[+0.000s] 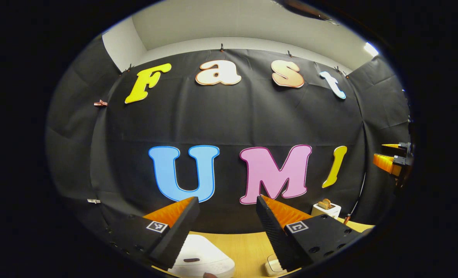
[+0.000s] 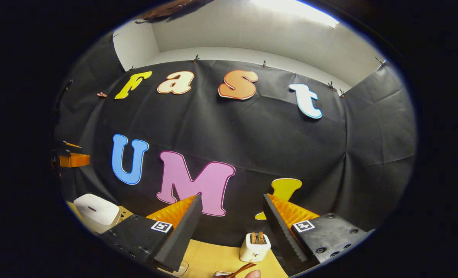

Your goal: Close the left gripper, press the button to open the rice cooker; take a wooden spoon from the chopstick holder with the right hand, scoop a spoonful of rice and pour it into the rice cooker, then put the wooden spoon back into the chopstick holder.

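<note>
1. Left gripper view, far left: the left gripper (image 1: 227, 210) is up in the air, fingers spread wide apart with nothing between them, facing the black cloth wall (image 1: 232, 123).
2. Just below its left finger sits the white rice cooker (image 1: 201, 260) on the wooden table (image 1: 248, 249), lid down, a dark button (image 1: 191, 260) on top.
3. Moving right, a small pale container (image 1: 272, 266) peeks out beside the right finger; what it holds I cannot tell.
4. Further right, a white toaster (image 1: 326, 209) with bread in it stands against the wall, and at the far right edge the other gripper hovers.
5. Over to the right gripper view: the rice cooker (image 2: 96, 212) sits low on the left, well apart from everything else.
6. The right gripper (image 2: 232, 210) is also gaping open and empty, held above the table (image 2: 209, 258).
7. Between its fingers stands the toaster (image 2: 254, 247), two slices (image 2: 256, 237) poking up.
8. At the bottom edge, a wooden spoon (image 2: 241, 269) shows beside a fingertip (image 2: 253, 274); the chopstick holder I cannot make out.
</note>
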Demonstrator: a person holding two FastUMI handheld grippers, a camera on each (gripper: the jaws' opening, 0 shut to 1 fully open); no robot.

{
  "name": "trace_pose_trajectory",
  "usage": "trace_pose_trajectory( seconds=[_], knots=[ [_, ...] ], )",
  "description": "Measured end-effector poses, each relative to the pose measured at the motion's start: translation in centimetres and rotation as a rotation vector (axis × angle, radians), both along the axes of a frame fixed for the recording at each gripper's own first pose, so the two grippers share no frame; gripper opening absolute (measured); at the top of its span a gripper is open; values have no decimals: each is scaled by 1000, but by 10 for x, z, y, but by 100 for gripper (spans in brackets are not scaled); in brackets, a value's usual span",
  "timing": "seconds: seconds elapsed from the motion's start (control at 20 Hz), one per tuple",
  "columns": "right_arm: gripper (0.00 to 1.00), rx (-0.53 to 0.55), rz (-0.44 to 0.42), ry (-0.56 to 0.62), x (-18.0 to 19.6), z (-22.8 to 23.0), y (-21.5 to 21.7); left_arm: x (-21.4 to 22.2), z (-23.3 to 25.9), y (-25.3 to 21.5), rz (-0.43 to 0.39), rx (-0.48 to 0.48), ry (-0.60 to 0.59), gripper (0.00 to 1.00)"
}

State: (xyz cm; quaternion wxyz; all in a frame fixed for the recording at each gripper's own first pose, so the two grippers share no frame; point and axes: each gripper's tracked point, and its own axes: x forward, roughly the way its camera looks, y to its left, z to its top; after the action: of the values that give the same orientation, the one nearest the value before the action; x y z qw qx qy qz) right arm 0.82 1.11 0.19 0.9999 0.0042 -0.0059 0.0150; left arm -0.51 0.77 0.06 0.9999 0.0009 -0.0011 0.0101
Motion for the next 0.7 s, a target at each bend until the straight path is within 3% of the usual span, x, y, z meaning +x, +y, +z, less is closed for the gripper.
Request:
trace_pose_trajectory(
  seconds=[0.55, 0.65, 0.7],
  knots=[
    [96, -15, 1, 2, -5, 2, -1, -2, -3, 0, -1, -11, 8, 95],
    [97, -15, -1, 4, -6, 1, -1, 1, -5, 0, -15, -17, 19, 89],
    [97, -15, -2, 3, -5, 2, -1, 1, -9, -4, -42, -22, 30, 77]
  ],
)
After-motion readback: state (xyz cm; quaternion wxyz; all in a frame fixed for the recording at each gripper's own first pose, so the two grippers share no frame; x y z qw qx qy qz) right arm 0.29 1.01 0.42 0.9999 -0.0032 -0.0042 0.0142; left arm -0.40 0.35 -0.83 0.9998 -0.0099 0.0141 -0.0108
